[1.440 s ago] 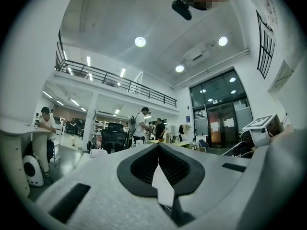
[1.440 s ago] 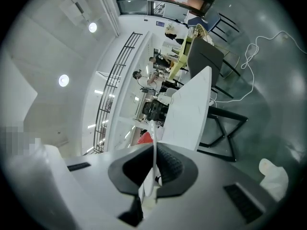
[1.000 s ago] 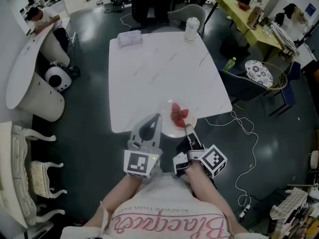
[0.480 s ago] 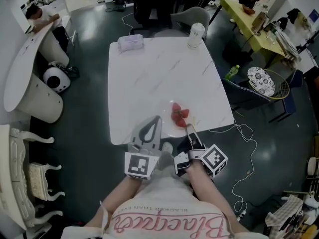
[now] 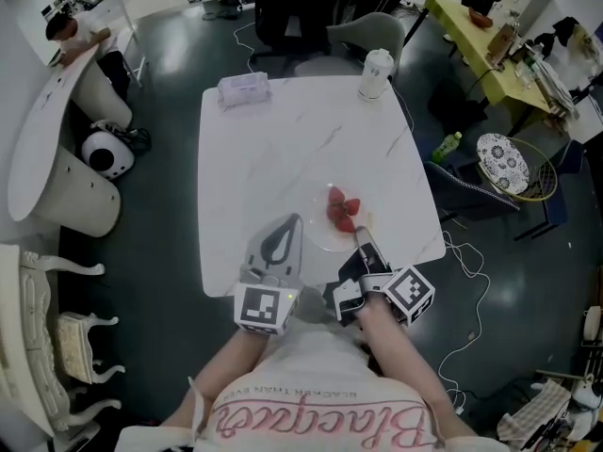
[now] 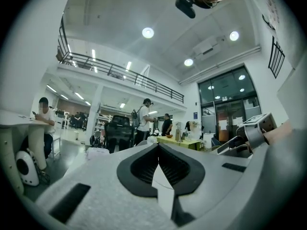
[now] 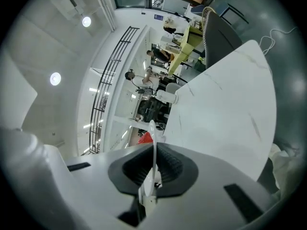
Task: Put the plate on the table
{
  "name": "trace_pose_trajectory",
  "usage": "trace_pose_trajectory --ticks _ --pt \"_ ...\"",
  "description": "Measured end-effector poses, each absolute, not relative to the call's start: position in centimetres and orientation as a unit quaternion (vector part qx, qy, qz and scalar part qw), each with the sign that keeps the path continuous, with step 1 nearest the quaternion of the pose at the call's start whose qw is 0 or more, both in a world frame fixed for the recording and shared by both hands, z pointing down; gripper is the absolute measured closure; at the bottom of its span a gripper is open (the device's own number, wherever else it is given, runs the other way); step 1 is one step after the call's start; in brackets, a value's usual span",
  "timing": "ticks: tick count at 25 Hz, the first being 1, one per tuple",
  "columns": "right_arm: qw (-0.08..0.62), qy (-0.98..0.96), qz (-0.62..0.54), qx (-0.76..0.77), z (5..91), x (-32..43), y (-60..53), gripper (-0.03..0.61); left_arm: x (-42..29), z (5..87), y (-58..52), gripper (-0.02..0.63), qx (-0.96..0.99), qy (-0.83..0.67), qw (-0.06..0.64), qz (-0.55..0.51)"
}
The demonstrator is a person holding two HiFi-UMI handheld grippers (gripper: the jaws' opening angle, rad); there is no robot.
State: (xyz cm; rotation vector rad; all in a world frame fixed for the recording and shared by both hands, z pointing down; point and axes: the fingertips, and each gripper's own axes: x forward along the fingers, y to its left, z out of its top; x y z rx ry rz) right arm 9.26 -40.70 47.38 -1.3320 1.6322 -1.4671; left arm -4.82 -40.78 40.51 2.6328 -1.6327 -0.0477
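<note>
A clear plate (image 5: 323, 234) with red strawberries (image 5: 341, 210) sits low over the near part of the white marble table (image 5: 283, 149). My right gripper (image 5: 359, 239) is shut on the plate's near rim. In the right gripper view that rim (image 7: 152, 137) runs edge-on between the jaws, with a strawberry (image 7: 145, 138) beside it. My left gripper (image 5: 293, 221) hovers just left of the plate, shut and holding nothing. Whether the plate touches the tabletop is not clear.
A tissue box (image 5: 243, 89) and a white cup (image 5: 375, 72) stand at the table's far edge. A chair (image 5: 363, 28) is behind it. A round white table (image 5: 47, 130) stands at the left and a yellow table (image 5: 476, 40) at the right. Cables (image 5: 471, 252) lie on the floor.
Both grippers and the plate have moved forward, further in from the table's near edge. The right gripper's hold on the rim is unchanged.
</note>
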Motion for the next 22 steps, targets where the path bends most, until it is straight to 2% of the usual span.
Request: trace_pose_trajectory --ticks 7,22 --pt "0.238 0.644 -0.554 -0.471 48.6 10.3 -46.3 0.568 -3.3 41.5 -46.1 0.609 0.849 -0.527 0.042 -0.006" --pt "0.156 0.634 -0.600 -0.461 57.1 11.0 -55.0 0.567 -3.6 46.0 -52.9 0.609 0.822 -0.563 0.071 0.051"
